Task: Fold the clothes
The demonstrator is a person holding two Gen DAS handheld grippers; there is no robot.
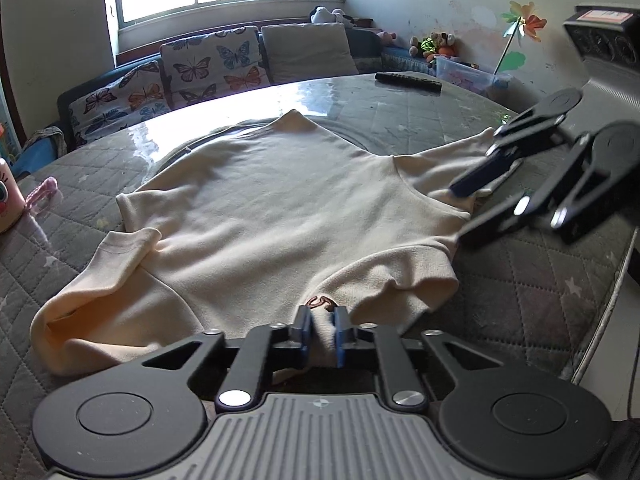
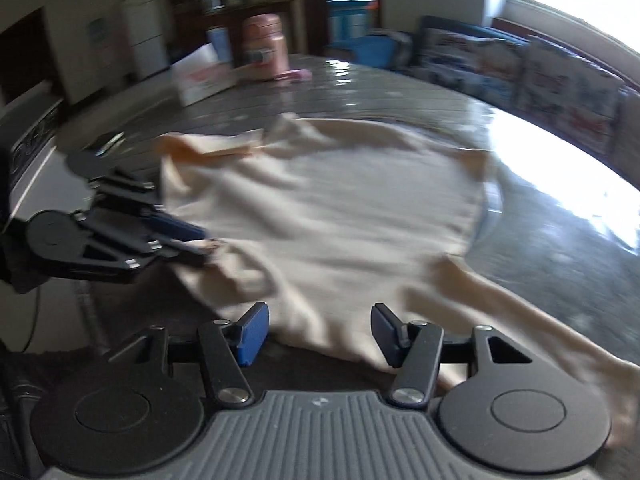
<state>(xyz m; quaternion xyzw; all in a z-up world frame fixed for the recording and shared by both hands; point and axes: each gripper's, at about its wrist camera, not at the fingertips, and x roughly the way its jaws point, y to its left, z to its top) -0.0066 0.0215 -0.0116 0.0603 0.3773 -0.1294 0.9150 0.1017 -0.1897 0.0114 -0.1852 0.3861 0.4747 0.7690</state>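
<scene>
A cream long-sleeved sweater (image 1: 280,208) lies spread on the grey quilted table (image 1: 540,288). My left gripper (image 1: 322,332) is shut on a pinch of the sweater's near edge, beside a small brown mark. My right gripper (image 1: 460,212) shows at the right of the left wrist view, open, over the sweater's right shoulder and sleeve. In the right wrist view the right gripper (image 2: 316,332) is open just above the sweater (image 2: 340,216), and the left gripper (image 2: 204,246) holds the cloth edge at the left. The right wrist view is blurred.
A black remote (image 1: 408,82) lies at the table's far edge. A pink toy (image 1: 8,196) stands at the left, also in the right wrist view (image 2: 266,46) beside a white box (image 2: 200,76). A sofa with butterfly cushions (image 1: 200,68) is behind.
</scene>
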